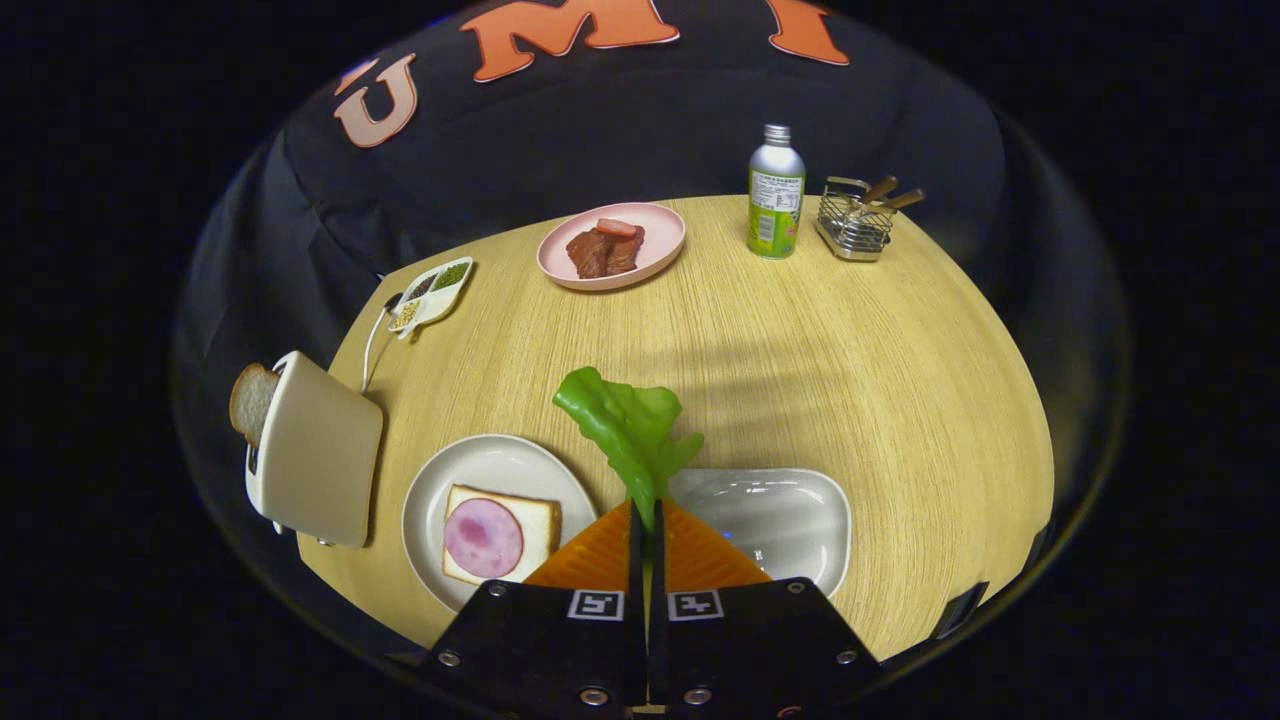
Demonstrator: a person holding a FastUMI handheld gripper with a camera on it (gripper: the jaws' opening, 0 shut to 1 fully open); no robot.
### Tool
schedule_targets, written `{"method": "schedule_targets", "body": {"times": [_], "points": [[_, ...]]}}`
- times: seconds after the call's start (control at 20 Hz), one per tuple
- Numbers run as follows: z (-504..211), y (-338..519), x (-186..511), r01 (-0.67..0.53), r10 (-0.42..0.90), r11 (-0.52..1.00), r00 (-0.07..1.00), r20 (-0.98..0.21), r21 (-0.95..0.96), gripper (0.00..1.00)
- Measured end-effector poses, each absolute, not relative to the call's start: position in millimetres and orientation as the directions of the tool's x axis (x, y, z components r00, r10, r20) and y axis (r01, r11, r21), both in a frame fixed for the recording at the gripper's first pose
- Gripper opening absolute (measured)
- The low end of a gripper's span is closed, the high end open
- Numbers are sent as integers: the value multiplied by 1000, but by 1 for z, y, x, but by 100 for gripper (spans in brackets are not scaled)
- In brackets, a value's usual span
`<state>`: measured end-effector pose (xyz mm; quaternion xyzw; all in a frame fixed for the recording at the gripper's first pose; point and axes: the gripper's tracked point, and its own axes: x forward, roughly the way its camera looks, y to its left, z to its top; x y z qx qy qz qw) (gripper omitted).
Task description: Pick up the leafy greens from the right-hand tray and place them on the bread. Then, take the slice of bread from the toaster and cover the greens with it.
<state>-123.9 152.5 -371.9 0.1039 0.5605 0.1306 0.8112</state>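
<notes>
My gripper [645, 515] is shut on the stem of the leafy greens [628, 425], and the green leaf sticks up ahead of the orange fingers [590, 555], lifted above the table. Just left of the fingers a white round plate [440, 480] carries a square slice of bread [535, 520] topped with a pink ham round [483, 537]. Just right of the fingers lies the white oblong tray [780, 510], bare inside. Further left stands a cream toaster [315, 450] with a slice of bread [251, 400] poking out of its slot.
Beyond, on the wooden table [800, 370], sit a pink plate of meat [611, 246], a green and silver bottle [776, 192], a wire basket with utensils [856, 222] and a small divided seasoning dish [432, 292]. The toaster's cord [372, 340] runs along the left edge.
</notes>
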Motion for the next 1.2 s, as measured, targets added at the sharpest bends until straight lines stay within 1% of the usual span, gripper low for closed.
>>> {"method": "schedule_targets", "body": {"times": [0.25, 0.55, 0.65, 0.85, 0.95, 1.0, 1.05, 1.15, 1.2], "points": [[-363, 187, -130, -155, 383, 924, 310, -870, 351, 2], [-368, 226, -151, -225, 430, 897, 243, -869, 381, 2], [-376, 235, -160, -228, 426, 896, 202, -882, 381, 3], [-379, 264, -171, -215, 468, 875, 140, -873, 434, 4], [-375, 277, -179, -219, 497, 857, 103, -862, 467, 8], [-373, 284, -183, -220, 514, 845, 83, -854, 488, 11], [-371, 288, -185, -226, 522, 839, 77, -850, 495, 11], [-370, 290, -186, -241, 517, 839, 77, -852, 487, 15], [-368, 293, -185, -246, 520, 837, 78, -851, 489, 21]]}}
